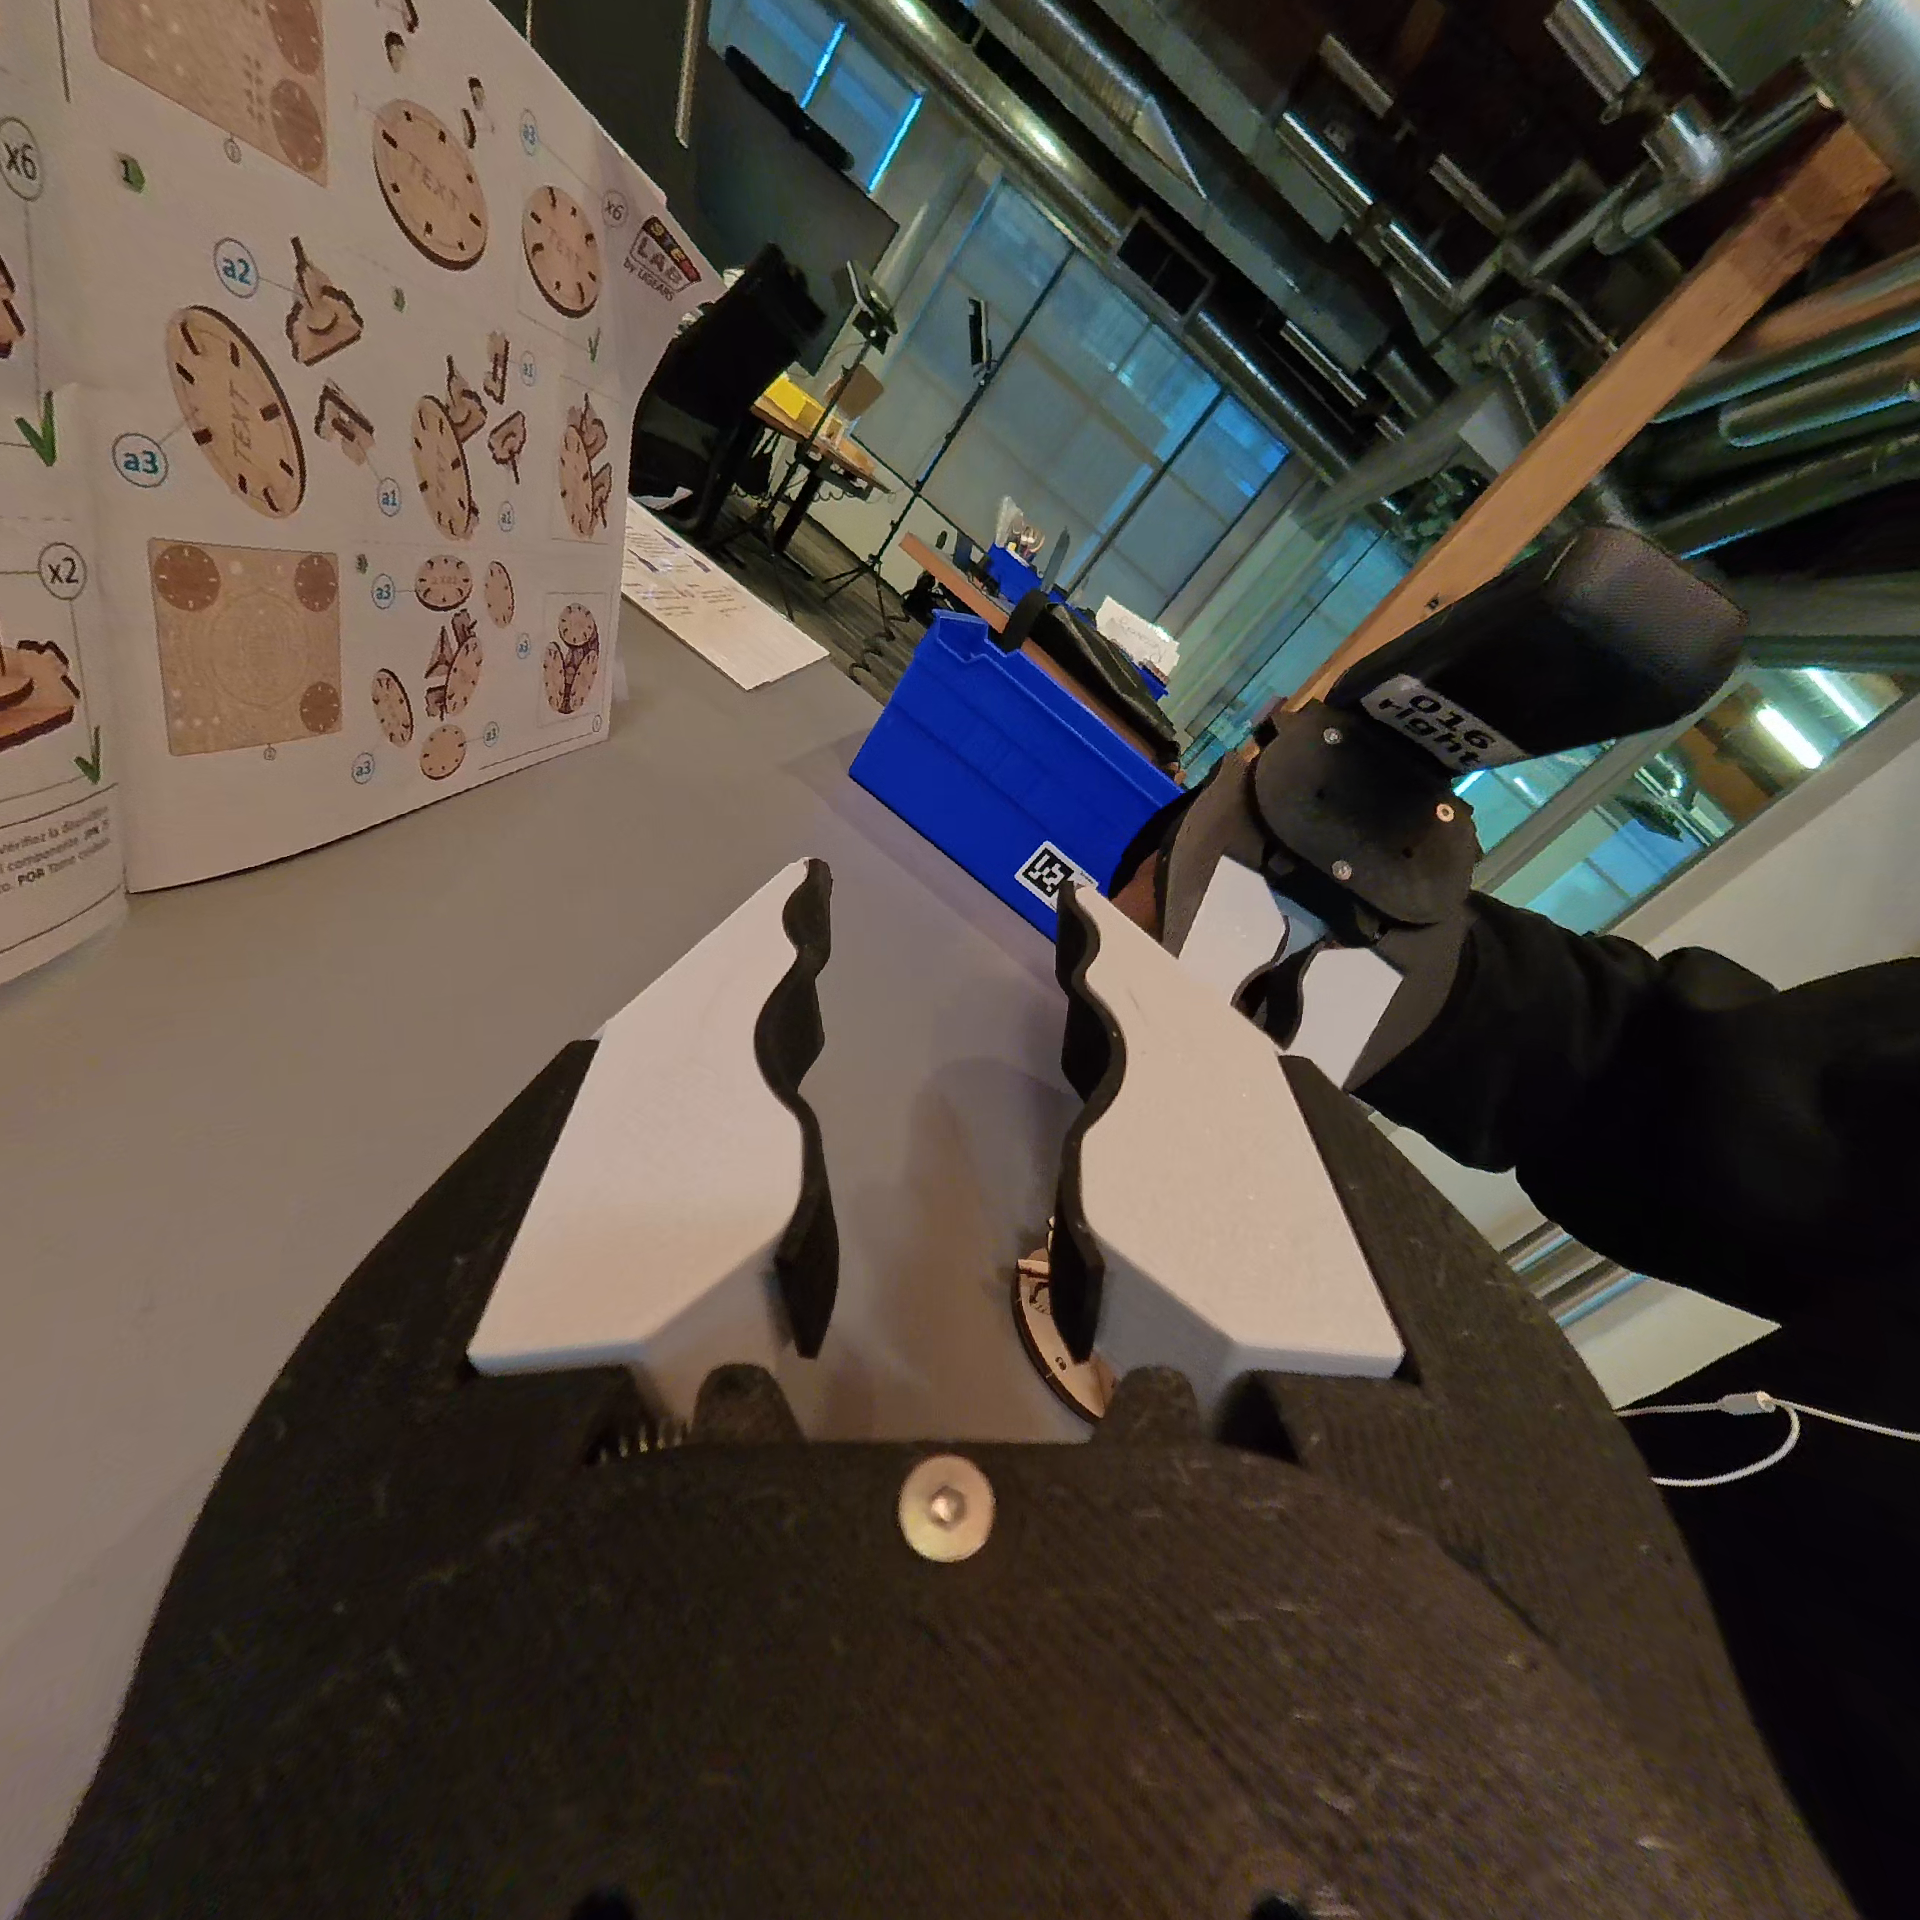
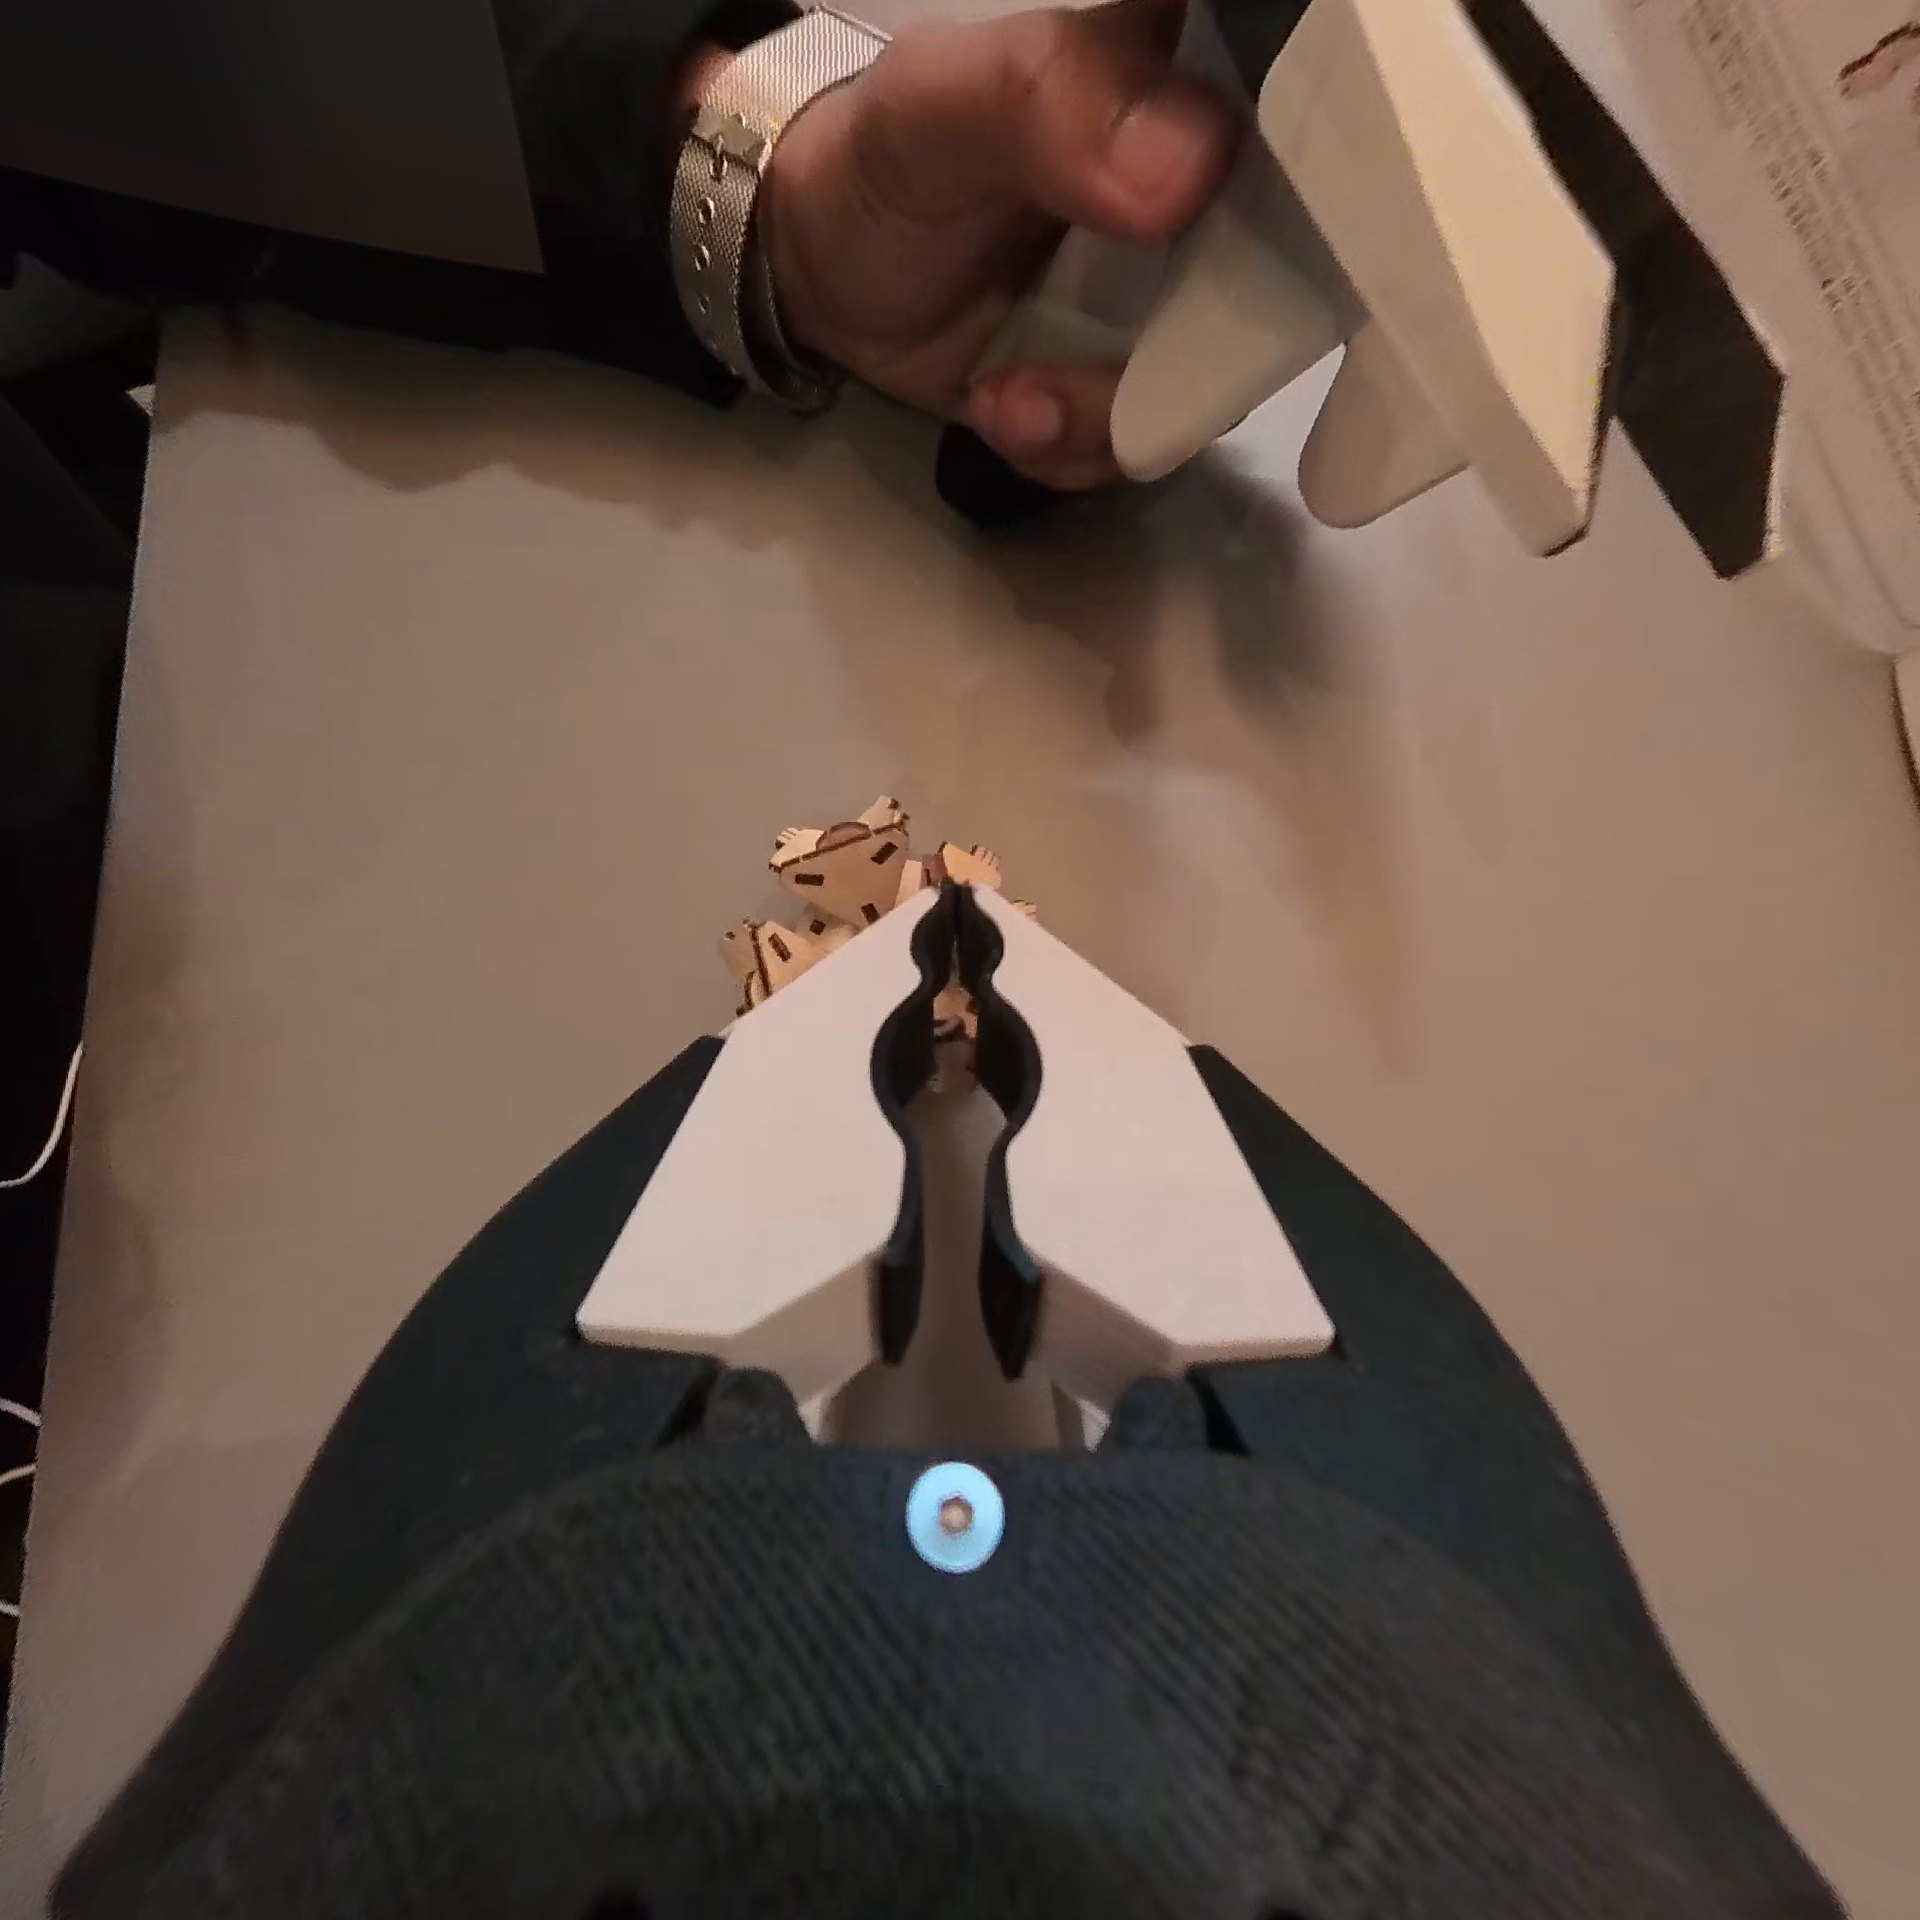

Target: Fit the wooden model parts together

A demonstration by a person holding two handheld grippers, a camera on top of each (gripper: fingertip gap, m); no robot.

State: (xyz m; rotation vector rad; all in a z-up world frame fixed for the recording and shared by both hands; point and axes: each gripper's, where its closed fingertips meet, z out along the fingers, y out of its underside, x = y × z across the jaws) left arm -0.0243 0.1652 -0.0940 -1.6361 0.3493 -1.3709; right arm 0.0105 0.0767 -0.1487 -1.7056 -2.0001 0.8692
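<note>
My right gripper is shut, its black pads meeting at the tips just above the grey table. A small light wooden model made of slotted discs lies right at and under the tips, and part of it shows through the pads' wavy gap. I cannot tell whether a thin part is pinched. My left gripper is open with nothing between its pads, hovering over the table. A wooden disc peeks out under its right finger. The right gripper shows beyond it, in a black-sleeved hand.
A printed instruction sheet stands at the left. A blue bin with a black-and-white marker sits at the table's far edge, a white paper beside it. A hand with a metal watch strap holds the left gripper. The grippers' ends are close to 11 cm from one another.
</note>
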